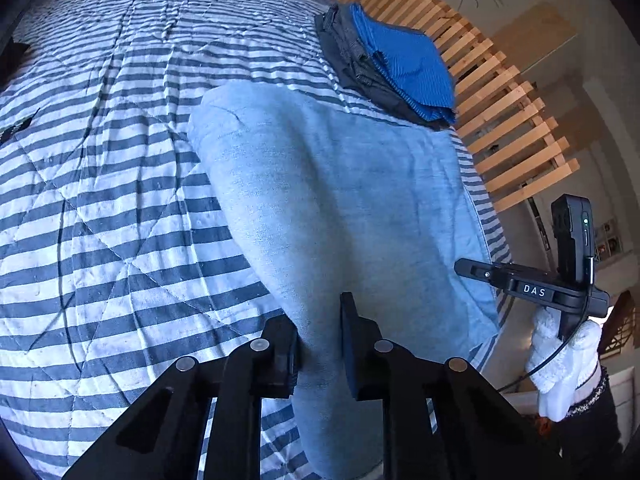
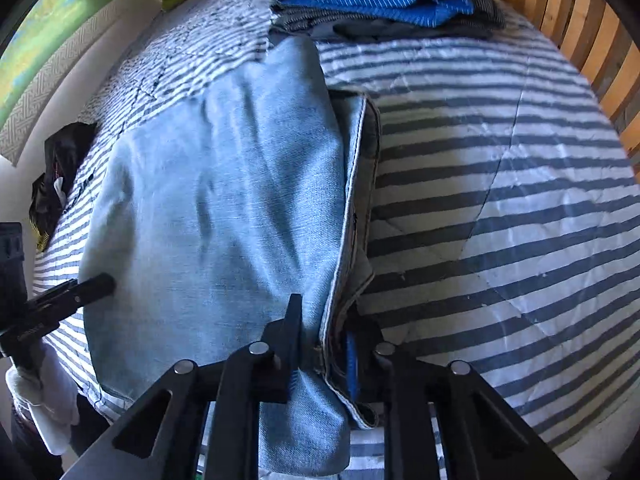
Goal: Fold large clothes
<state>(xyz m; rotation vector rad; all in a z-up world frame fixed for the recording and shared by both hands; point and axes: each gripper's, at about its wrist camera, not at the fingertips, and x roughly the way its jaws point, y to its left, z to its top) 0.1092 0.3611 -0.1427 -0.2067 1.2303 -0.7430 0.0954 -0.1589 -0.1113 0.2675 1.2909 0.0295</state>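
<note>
A pair of light blue jeans (image 2: pixel 224 208) is lying across the near edge of a striped quilt (image 1: pixel 104 208), already doubled lengthwise, with the seamed waistband edge (image 2: pixel 360 168) showing along one side in the right wrist view. Both hand-held tools are working the near end of the garment. The left gripper (image 1: pixel 320 344) is pinching a raised ridge of denim, the cloth passing between its fingers and lifting into a long fold. The right gripper (image 2: pixel 324 340) is closing narrowly on the layered hem and seam at the opposite corner, with several thicknesses bunched between the pads. Both are therefore judged to be grasping the jeans, jaws nearly closed. A white-gloved hand (image 1: pixel 560 360) is holding the right tool, visible from the left wrist view. The step in hand appears to be carrying the near end over toward the far end. To do it well, both corners should be rising together and level, keeping the cloth taut between them so that the layers are not sliding apart, and the edge should be landing square on the far part. A finished stack of folded clothes (image 1: pixel 392 68), blue on top of dark grey, is sitting just beyond the jeans near the wooden slats (image 1: pixel 500 92); the moving fold should be staying clear of it.
</note>
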